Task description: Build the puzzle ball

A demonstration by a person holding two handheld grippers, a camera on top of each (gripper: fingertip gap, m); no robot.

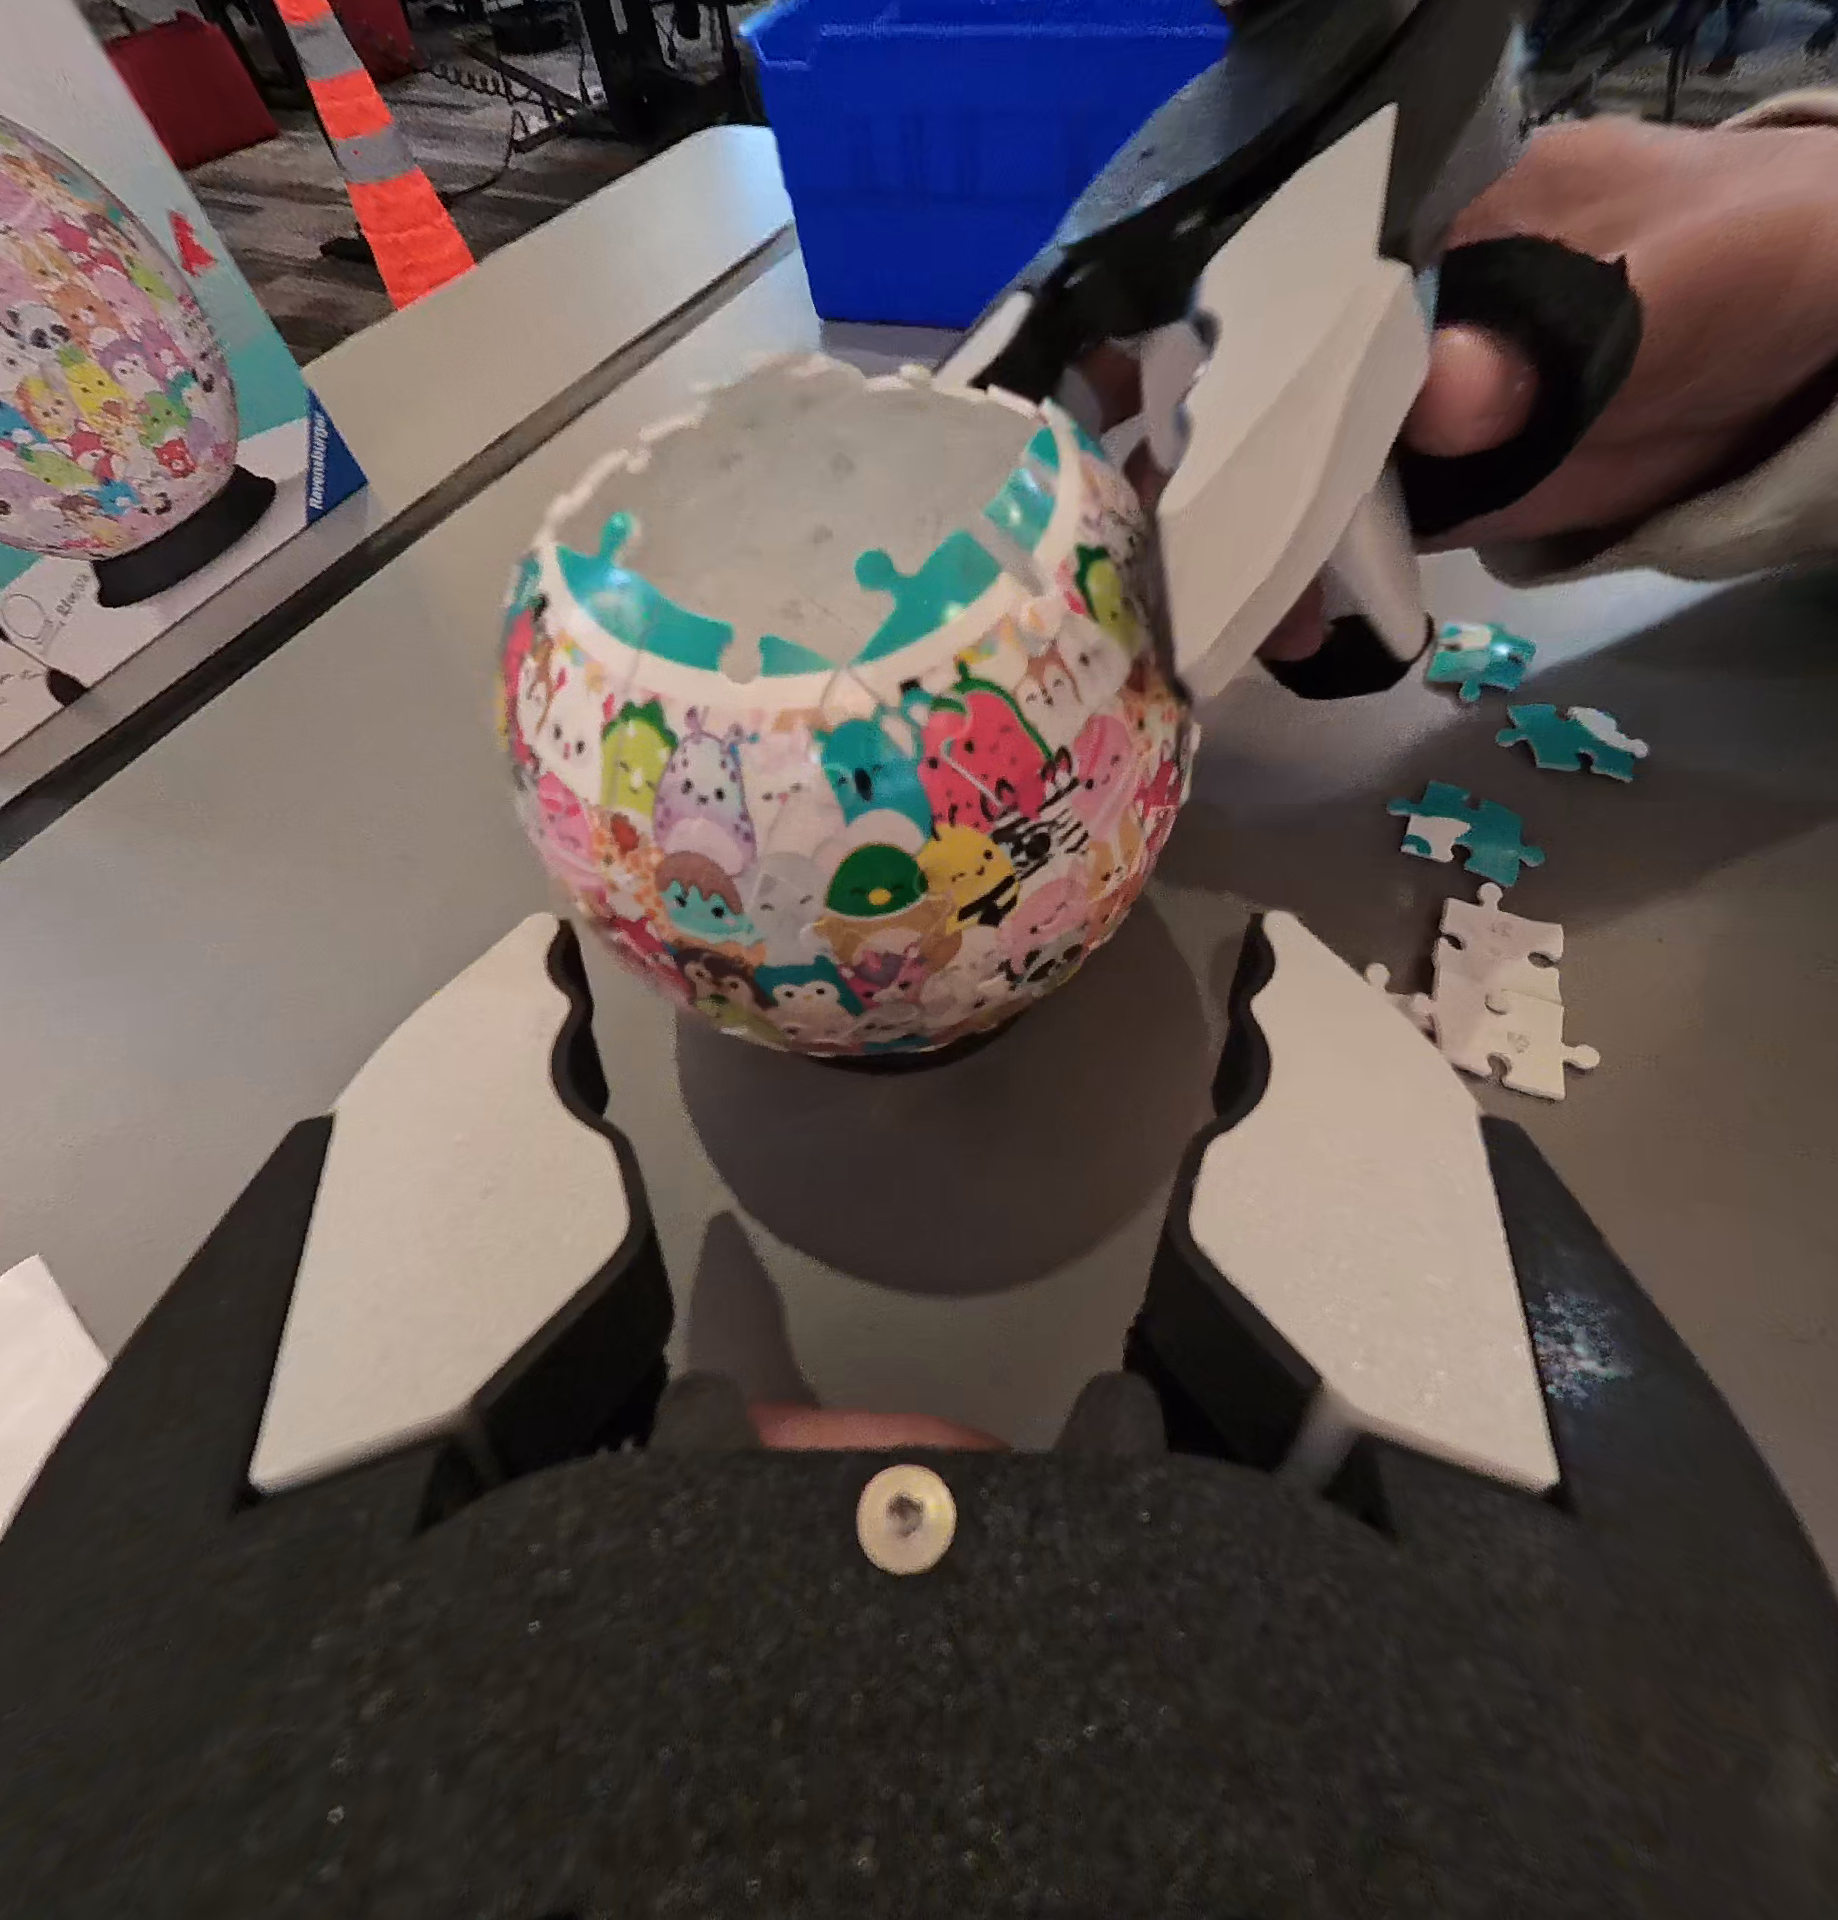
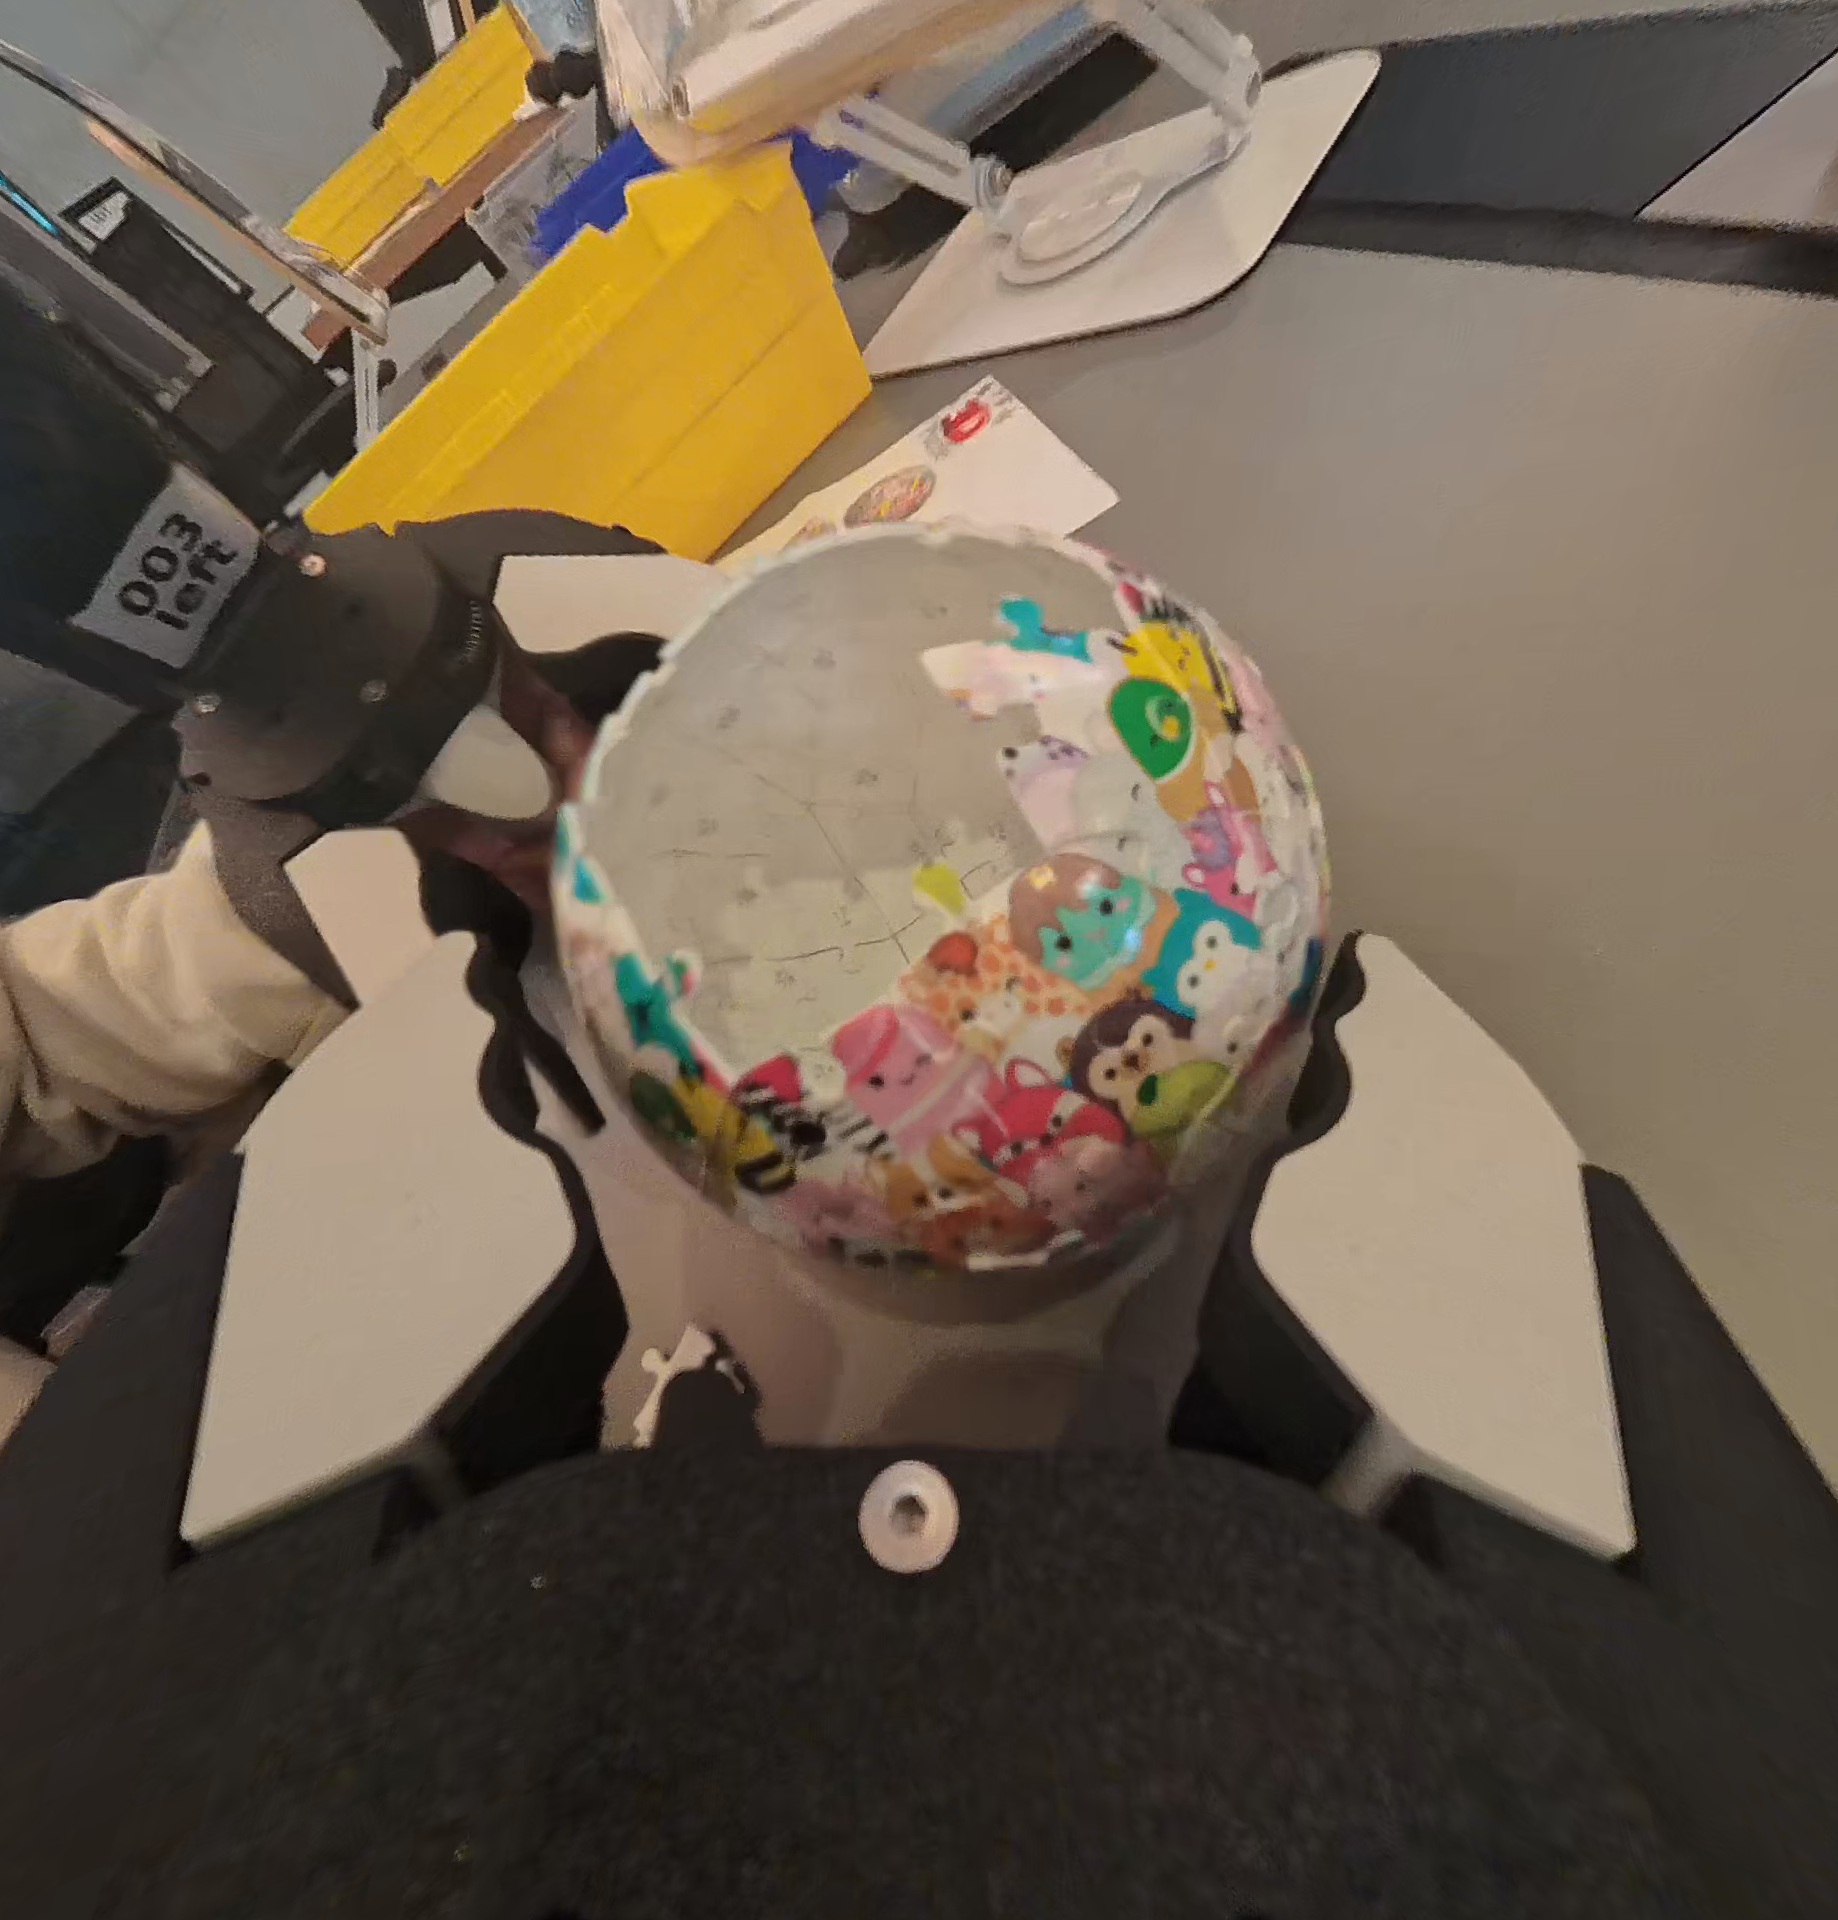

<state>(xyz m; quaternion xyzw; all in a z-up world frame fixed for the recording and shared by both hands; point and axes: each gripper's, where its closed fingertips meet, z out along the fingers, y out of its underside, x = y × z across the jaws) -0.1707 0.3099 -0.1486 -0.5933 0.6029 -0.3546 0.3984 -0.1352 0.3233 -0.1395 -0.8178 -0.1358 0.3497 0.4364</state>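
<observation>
Left gripper point(image 1: 910, 997) wide open, empty, just short of ball point(image 1: 842, 748); right gripper point(image 2: 920, 1029) spread around ball, contact unclear.

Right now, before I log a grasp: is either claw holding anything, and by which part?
Left claw is open and empty. Right claw straddles the puzzle ball's upper sides near its open top; whether it actually clamps cannot be told.

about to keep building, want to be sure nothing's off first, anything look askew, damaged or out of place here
Nothing looks damaged. The puzzle ball is unfinished, its jagged top open, and sits upright on the grey table. Loose pieces lie scattered beside it, some face down. Both the left gripper and right gripper are open.
</observation>
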